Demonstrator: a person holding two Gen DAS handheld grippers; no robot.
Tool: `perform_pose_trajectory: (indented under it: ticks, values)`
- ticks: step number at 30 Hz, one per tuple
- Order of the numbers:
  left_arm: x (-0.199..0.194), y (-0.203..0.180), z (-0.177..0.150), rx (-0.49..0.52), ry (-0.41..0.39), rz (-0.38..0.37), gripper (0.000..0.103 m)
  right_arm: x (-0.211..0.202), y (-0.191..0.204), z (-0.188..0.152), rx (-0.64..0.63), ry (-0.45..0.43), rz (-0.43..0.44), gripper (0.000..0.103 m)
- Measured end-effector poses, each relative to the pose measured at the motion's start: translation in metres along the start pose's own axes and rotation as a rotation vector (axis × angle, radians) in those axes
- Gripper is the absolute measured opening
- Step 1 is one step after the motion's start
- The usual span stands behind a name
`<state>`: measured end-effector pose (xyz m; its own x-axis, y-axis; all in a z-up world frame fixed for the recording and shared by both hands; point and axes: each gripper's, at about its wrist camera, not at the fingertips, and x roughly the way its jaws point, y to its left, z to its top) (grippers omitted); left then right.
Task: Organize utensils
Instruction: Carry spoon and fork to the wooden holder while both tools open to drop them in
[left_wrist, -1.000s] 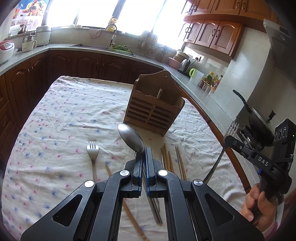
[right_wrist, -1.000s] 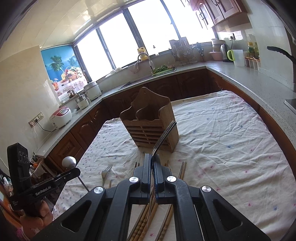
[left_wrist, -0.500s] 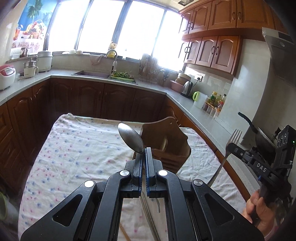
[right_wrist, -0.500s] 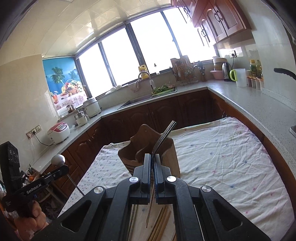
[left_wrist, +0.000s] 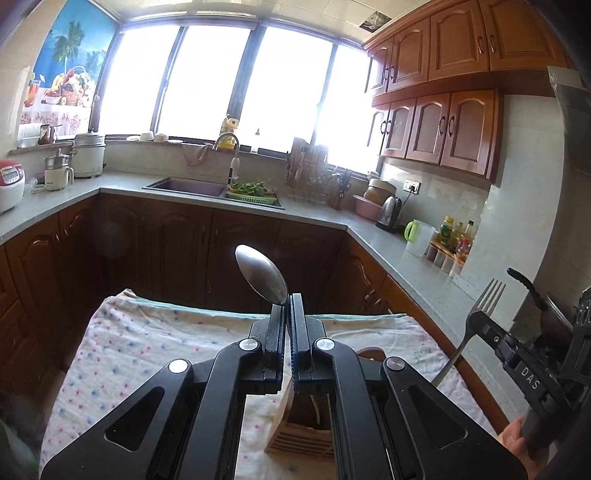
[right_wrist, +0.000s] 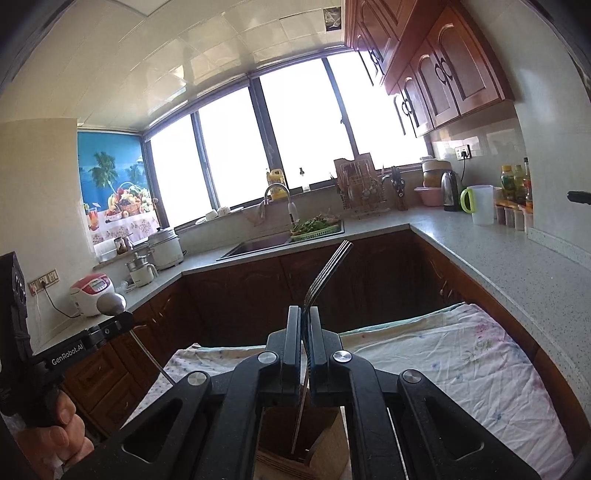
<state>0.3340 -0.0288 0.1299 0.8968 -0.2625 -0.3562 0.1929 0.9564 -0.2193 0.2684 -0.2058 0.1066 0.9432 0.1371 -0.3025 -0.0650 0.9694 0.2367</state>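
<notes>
Your left gripper (left_wrist: 287, 306) is clamped on the neck of a dull grey metal spoon (left_wrist: 263, 274). The oval bowl stands up and leans a little to the left above the fingertips, while the handle runs down between the black fingers toward the slatted light wooden utensil holder (left_wrist: 301, 430). That holder sits right under the gripper on the white cloth with pink and blue dots (left_wrist: 147, 354). Whether the spoon's handle end is inside a compartment or only above it cannot be told, because the gripper body hides it.

Your right gripper (right_wrist: 305, 314) is closed on a silver metal fork (right_wrist: 327, 266). Its tines rise up and to the right above the fingertips, and its thin handle (right_wrist: 300, 417) hangs down between the fingers, ending at the open top of the wooden holder (right_wrist: 295, 443) directly below. The tip looks to be at or just inside the opening; the exact compartment is not clear.

From the left wrist view, the right gripper (left_wrist: 476, 321) shows to the right of the holder with the fork's tines (left_wrist: 491, 295) pointing up, and your hand (left_wrist: 517, 439) grips the handle below. From the right wrist view, the left gripper (right_wrist: 122, 319) sits to the left of the holder with the spoon bowl (right_wrist: 110, 303) on top, your hand (right_wrist: 55, 435) below it.
</notes>
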Motion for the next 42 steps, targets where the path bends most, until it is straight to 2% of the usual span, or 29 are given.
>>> perform_pose_trajectory:
  ticks: [8, 14, 21, 31, 34, 36, 37, 38, 40, 42]
  values:
    - [0.049, -0.002, -0.032, 0.012, 0.077, 0.004, 0.002, 0.031, -0.007, -0.040, -0.010, 0.083, -0.030, 0.003]
    - [0.064, -0.003, -0.049, 0.019, 0.122, -0.019, 0.003, 0.036, -0.015, -0.058, 0.020, 0.125, -0.023, 0.003]
    - [0.076, -0.013, -0.067, 0.048, 0.187, -0.049, 0.003, 0.039, -0.016, -0.066, 0.033, 0.157, 0.012, 0.005]
    - [0.072, -0.011, -0.067, 0.032, 0.185, -0.052, 0.003, 0.037, -0.021, -0.061, 0.069, 0.166, 0.042, 0.008]
    - [0.071, -0.009, -0.065, 0.031, 0.183, -0.045, 0.011, 0.035, -0.024, -0.059, 0.078, 0.161, 0.040, 0.011]
    - [0.067, -0.008, -0.064, 0.027, 0.171, -0.037, 0.036, 0.033, -0.026, -0.057, 0.081, 0.153, 0.035, 0.017]
    - [0.064, -0.007, -0.063, 0.026, 0.161, -0.031, 0.040, 0.032, -0.026, -0.057, 0.084, 0.150, 0.035, 0.025]
    - [0.062, -0.007, -0.062, 0.026, 0.155, -0.027, 0.043, 0.031, -0.027, -0.056, 0.088, 0.147, 0.037, 0.033]
    - [0.060, -0.006, -0.062, 0.026, 0.164, -0.024, 0.045, 0.029, -0.029, -0.056, 0.100, 0.143, 0.036, 0.038]
    - [0.059, -0.004, -0.064, 0.024, 0.173, -0.020, 0.047, 0.027, -0.031, -0.055, 0.113, 0.143, 0.035, 0.038]
